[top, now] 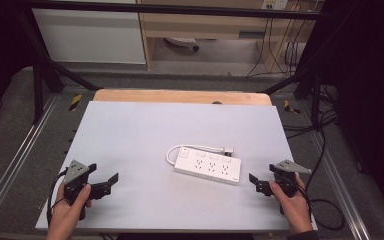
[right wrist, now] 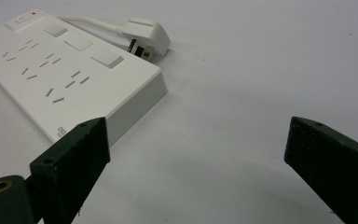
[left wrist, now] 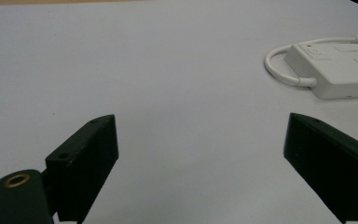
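Two hand-held grippers sit low over the pale surface (top: 130,125), one in each of my hands, at the bottom corners of the high view. My left hand (top: 72,207) wraps the left hand-held gripper (top: 104,182) at lower left, forearm rising from the bottom edge, jaws pointing right toward the middle of the frame and spread wide with nothing between them. My right hand (top: 290,197) grips the right hand-held gripper (top: 256,183) at lower right, jaws aimed left, likewise spread wide and holding nothing.

Between them, right of centre in the high view, lies a white power strip (top: 208,168), flat on the surface, its near end just beside my right hand-held gripper and well apart from the left one. Its white cable (top: 172,151) loops from the strip's left end round behind it to the plug (top: 227,149), which rests on the surface just behind the strip. In the right gripper view the strip fills the upper left, close to one jaw but not touching it.
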`<action>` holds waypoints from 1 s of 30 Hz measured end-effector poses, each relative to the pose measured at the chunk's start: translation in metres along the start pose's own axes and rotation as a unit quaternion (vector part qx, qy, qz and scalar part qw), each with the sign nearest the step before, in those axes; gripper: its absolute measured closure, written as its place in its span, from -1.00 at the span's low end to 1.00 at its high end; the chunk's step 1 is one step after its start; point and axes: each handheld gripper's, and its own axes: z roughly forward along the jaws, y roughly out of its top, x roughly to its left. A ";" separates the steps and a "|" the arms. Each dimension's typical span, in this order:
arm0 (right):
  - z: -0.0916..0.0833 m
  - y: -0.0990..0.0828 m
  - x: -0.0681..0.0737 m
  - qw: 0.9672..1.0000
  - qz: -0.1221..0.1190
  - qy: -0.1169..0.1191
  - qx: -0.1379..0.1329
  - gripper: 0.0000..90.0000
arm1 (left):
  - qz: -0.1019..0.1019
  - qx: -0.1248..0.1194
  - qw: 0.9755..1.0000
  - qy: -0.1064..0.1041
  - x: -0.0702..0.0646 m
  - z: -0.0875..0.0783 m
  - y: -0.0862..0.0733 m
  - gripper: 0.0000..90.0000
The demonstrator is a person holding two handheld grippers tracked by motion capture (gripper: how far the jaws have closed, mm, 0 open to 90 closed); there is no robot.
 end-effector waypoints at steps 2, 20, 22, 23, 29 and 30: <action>0.000 0.000 0.000 1.000 -0.001 -0.001 -0.001 -0.85 | 0.000 0.002 1.000 -0.002 0.000 0.000 0.000 -0.77; -0.001 0.004 0.004 1.000 -0.013 0.008 -0.004 -0.86 | -0.003 0.003 1.000 -0.006 -0.002 0.000 0.000 -0.85; -0.003 0.006 0.004 1.000 -0.010 0.008 -0.003 -0.86 | 0.000 0.004 1.000 -0.007 -0.002 0.000 0.000 -0.84; -0.004 0.007 0.004 1.000 -0.012 0.008 -0.004 -0.86 | 0.001 0.002 1.000 -0.005 -0.002 -0.001 0.000 -0.85; -0.009 0.015 0.007 1.000 -0.010 0.009 -0.007 -0.86 | 0.000 0.000 1.000 -0.003 0.000 -0.003 0.000 -0.84; -0.010 0.016 0.008 1.000 -0.010 0.009 -0.007 -0.87 | -0.001 -0.001 1.000 -0.005 0.000 -0.004 -0.001 -0.84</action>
